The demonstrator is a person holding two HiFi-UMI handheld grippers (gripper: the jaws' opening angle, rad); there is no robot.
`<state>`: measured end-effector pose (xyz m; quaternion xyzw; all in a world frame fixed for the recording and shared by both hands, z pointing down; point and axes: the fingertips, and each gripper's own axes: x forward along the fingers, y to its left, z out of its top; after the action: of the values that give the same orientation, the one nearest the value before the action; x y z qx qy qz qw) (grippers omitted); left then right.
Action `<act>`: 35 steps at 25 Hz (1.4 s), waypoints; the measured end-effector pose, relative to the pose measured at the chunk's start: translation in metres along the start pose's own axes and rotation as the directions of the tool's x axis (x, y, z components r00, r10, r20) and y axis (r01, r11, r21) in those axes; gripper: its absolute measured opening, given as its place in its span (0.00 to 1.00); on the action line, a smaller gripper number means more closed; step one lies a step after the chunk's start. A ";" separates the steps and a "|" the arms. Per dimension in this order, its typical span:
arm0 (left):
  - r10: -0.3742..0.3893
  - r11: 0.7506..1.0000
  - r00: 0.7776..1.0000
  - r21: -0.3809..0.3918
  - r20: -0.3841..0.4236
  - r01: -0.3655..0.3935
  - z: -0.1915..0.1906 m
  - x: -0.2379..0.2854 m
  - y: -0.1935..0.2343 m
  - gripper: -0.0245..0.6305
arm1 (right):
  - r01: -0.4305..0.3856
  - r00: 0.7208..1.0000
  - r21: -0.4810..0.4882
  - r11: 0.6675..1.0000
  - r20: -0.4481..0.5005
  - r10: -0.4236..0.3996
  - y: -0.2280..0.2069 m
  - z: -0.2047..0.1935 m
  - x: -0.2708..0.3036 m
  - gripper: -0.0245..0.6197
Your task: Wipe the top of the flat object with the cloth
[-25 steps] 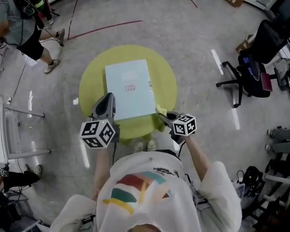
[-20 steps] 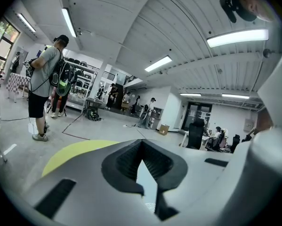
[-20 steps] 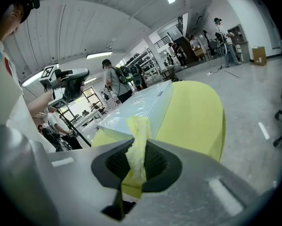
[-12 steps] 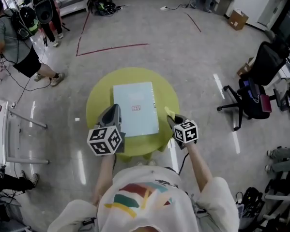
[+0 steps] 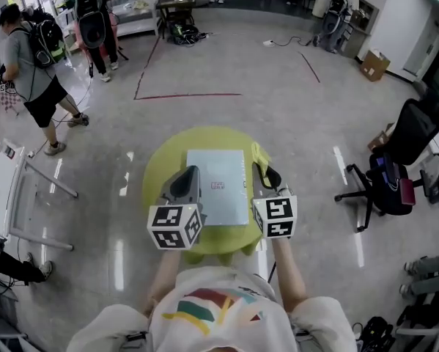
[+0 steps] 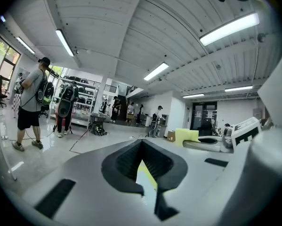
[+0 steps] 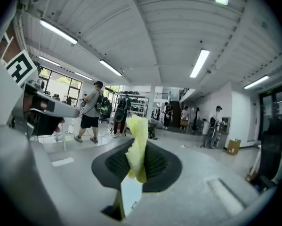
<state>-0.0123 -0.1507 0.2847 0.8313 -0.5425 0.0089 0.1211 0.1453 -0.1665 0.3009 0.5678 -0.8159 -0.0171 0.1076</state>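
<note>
While clamping yellow cloth [image 7: 137, 136], right hand-held gripper [image 5: 267, 174]

Crumpled yellow cloth [image 5: 261, 155] is beside pale flat object [image 5: 220, 169].

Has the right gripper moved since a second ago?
Yes. The right gripper, shut on the cloth, has gone from the near right corner of the flat object to beside its right edge.
</note>
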 end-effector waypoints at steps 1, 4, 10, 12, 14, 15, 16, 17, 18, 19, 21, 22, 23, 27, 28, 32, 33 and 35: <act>0.001 1.000 1.000 0.008 0.015 -0.001 0.005 -0.002 -0.003 0.06 | 0.001 0.999 -0.008 1.000 0.038 0.000 0.008 0.015 -0.005 0.08; 0.003 1.000 0.998 0.024 0.060 -0.004 0.017 -0.009 -0.010 0.06 | 0.016 0.992 -0.061 0.998 0.129 -0.008 0.030 0.048 -0.021 0.08; 0.015 0.998 0.990 0.057 0.138 -0.023 0.029 -0.023 -0.016 0.06 | 0.064 0.980 -0.153 0.986 0.197 -0.033 0.057 0.058 -0.042 0.08; 0.017 0.997 0.988 0.072 0.154 -0.028 0.029 -0.026 -0.017 0.06 | 0.054 0.980 -0.133 0.990 0.195 -0.027 0.061 0.053 -0.046 0.08; 0.016 0.996 0.987 0.081 0.163 -0.029 0.029 -0.028 -0.019 0.06 | 0.039 0.984 -0.118 0.992 0.177 -0.018 0.064 0.045 -0.048 0.08; 0.015 0.996 0.986 0.083 0.164 -0.029 0.029 -0.029 -0.019 0.06 | 0.032 0.987 -0.112 0.993 0.163 -0.013 0.066 0.041 -0.048 0.08; 0.015 0.996 0.986 0.084 0.165 -0.030 0.030 -0.029 -0.019 0.06 | 0.025 0.989 -0.107 0.994 0.149 -0.008 0.068 0.038 -0.048 0.08; 0.016 0.996 0.986 0.085 0.166 -0.030 0.030 -0.030 -0.018 0.06 | 0.020 0.990 -0.104 0.994 0.140 -0.006 0.069 0.037 -0.048 0.08; 0.017 0.996 0.986 0.086 0.165 -0.031 0.031 -0.030 -0.018 0.06 | 0.019 0.991 -0.103 0.994 0.137 -0.005 0.070 0.037 -0.048 0.08; 0.017 0.996 0.986 0.088 0.165 -0.032 0.031 -0.031 -0.018 0.06 | 0.020 0.990 -0.106 0.994 0.140 -0.005 0.070 0.037 -0.049 0.08; 0.016 0.995 0.986 0.093 0.163 -0.031 0.031 -0.031 -0.017 0.06 | 0.025 0.989 -0.114 0.993 0.147 -0.008 0.071 0.039 -0.050 0.08; 0.015 0.995 0.987 0.096 0.162 -0.030 0.031 -0.032 -0.017 0.06 | 0.026 0.989 -0.115 0.993 0.148 -0.009 0.071 0.039 -0.050 0.08; 0.014 0.995 0.987 0.099 0.160 -0.030 0.031 -0.032 -0.018 0.06 | 0.026 0.989 -0.114 0.993 0.148 -0.009 0.071 0.039 -0.050 0.08; 0.013 0.994 0.988 0.107 0.152 -0.030 0.028 -0.032 -0.021 0.06 | 0.019 0.990 -0.108 0.994 0.142 -0.003 0.070 0.035 -0.053 0.08; 0.014 0.994 0.989 0.107 0.150 -0.031 0.027 -0.031 -0.021 0.06 | 0.019 0.990 -0.112 0.994 0.142 -0.003 0.069 0.034 -0.054 0.08; 0.016 0.995 0.989 0.091 0.148 -0.030 0.026 -0.032 -0.021 0.06 | 0.024 0.991 -0.125 0.992 0.133 -0.007 0.067 0.032 -0.054 0.08; 0.017 0.995 0.989 0.093 0.149 -0.031 0.026 -0.033 -0.020 0.06 | 0.027 0.991 -0.121 0.992 0.136 -0.010 0.067 0.032 -0.054 0.08; 0.019 0.995 0.988 0.098 0.151 -0.034 0.026 -0.035 -0.020 0.06 | 0.030 0.991 -0.117 0.993 0.136 -0.013 0.067 0.032 -0.055 0.08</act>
<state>-0.0113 -0.1173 0.2506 0.8274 -0.5598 -0.0247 0.0382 0.0957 -0.0951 0.2714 0.5667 -0.8127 -0.1053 0.0854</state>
